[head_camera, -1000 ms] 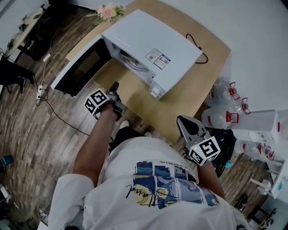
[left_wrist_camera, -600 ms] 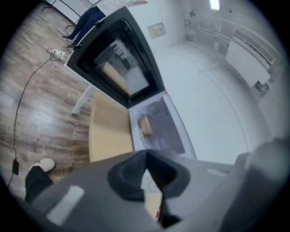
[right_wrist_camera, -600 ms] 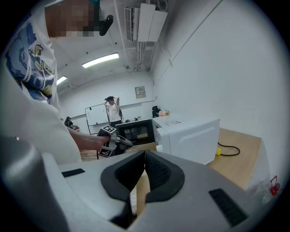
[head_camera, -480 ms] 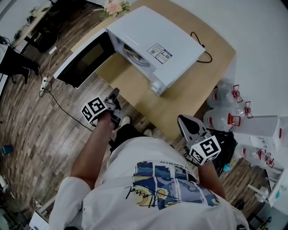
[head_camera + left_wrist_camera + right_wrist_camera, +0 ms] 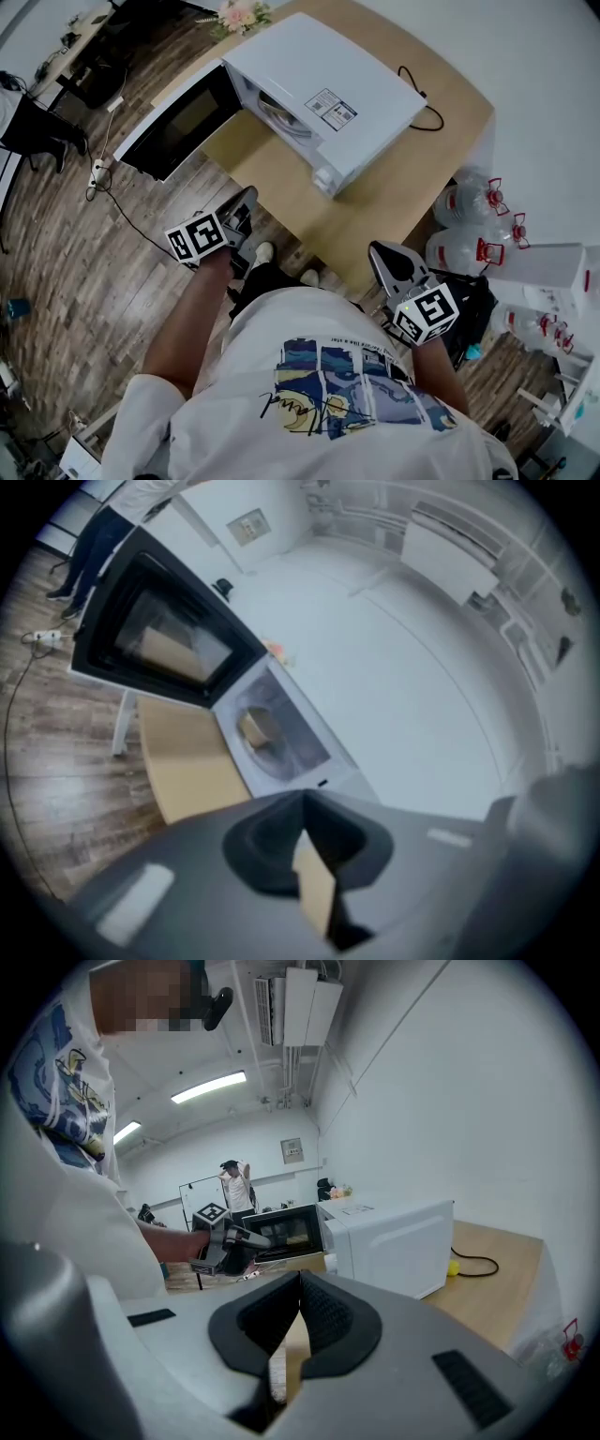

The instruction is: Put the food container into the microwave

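Food container [image 5: 255,729] sits inside microwave [image 5: 319,94], door [image 5: 173,127] open; left gripper [image 5: 246,201] and right gripper [image 5: 380,253] both clenched, empty; suggest nudging door's outer edge shut with left, slowly.

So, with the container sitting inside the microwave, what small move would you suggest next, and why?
Probably reach the left tongs out to the open door and push it shut. The container already sits inside the microwave, the door hangs wide open, and the left tongs, shut and empty, are closer to it than the right tongs.
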A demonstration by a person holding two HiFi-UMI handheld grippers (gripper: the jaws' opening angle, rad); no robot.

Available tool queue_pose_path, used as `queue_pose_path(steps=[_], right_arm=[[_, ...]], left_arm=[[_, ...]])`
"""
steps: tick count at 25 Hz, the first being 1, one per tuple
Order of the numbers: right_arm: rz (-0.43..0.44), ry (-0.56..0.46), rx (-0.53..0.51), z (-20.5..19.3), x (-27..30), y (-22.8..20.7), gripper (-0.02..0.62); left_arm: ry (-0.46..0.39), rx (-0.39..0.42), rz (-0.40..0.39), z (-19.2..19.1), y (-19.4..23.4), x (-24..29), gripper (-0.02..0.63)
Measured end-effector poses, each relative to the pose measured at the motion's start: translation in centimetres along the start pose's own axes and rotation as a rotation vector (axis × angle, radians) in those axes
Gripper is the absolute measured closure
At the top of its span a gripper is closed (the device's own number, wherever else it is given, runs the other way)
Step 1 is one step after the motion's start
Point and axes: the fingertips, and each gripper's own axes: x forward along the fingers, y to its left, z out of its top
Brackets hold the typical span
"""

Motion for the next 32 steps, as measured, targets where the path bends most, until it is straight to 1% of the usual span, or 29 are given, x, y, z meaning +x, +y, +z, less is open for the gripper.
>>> queue_pose_path(steps=[3,7,9,11,15,16,17,18,21,22,23,24,26,32], right_arm=[[0.001,-0.002,0.004,-0.1,-0.1,0.1,0.586],[-0.001,0.001,0.006,-0.2,-0.3,0.1,0.586],[0.001,0.004,0.0,-0.1,-0.3,0.3,0.586],[0.004,0.007,-0.007,-0.1,-0.3,0.3,0.586],[0.022,0.009,-0.023,-0.3,0.0,0.6,0.588],[0.029,0.009,-0.03,-0.3,0.1,0.8,0.588],[0.036,0.011,-0.037,-0.2,0.3,1.0,0.588],[0.042,0.013,-0.043,-0.2,0.4,1.2,0.588],[0.061,0.018,-0.045,-0.2,0.9,1.6,0.588],[0.066,0.021,-0.043,-0.4,1.0,1.7,0.588],[0.072,0.024,-0.04,-0.6,1.2,1.8,0.588],[0.079,0.025,-0.036,-0.7,1.4,1.9,0.588],[0.099,0.026,-0.029,-1.0,2.1,2.1,0.588],[0.183,0.038,-0.019,-2.1,5.2,2.8,0.588]], left_arm=[[0.033,0.029,-0.032,-0.8,-1.3,0.2,0.598],[0.066,0.107,-0.037,-1.4,-2.3,0.6,0.598],[0.077,0.157,-0.037,-1.4,-2.8,0.6,0.598],[0.092,0.238,-0.033,-1.4,-3.3,0.5,0.598],[0.133,0.431,-0.022,-2.1,-4.4,0.4,0.598],[0.143,0.49,-0.015,-2.3,-4.7,0.2,0.598],[0.156,0.566,-0.004,-2.5,-5.0,0.1,0.598],[0.171,0.658,0.01,-2.7,-5.3,-0.1,0.598],[0.237,0.958,0.038,-3.9,-6.3,-0.5,0.598],[0.262,1.03,0.029,-4.5,-6.7,-0.7,0.598],[0.284,1.076,0.011,-5.1,-7.2,-0.8,0.598],[0.3,1.093,-0.011,-5.6,-7.7,-1.0,0.598],[0.314,1.069,-0.042,-6.2,-8.4,-1.4,0.598],[0.307,0.889,-0.02,-6.0,-8.3,-3.1,0.598]])
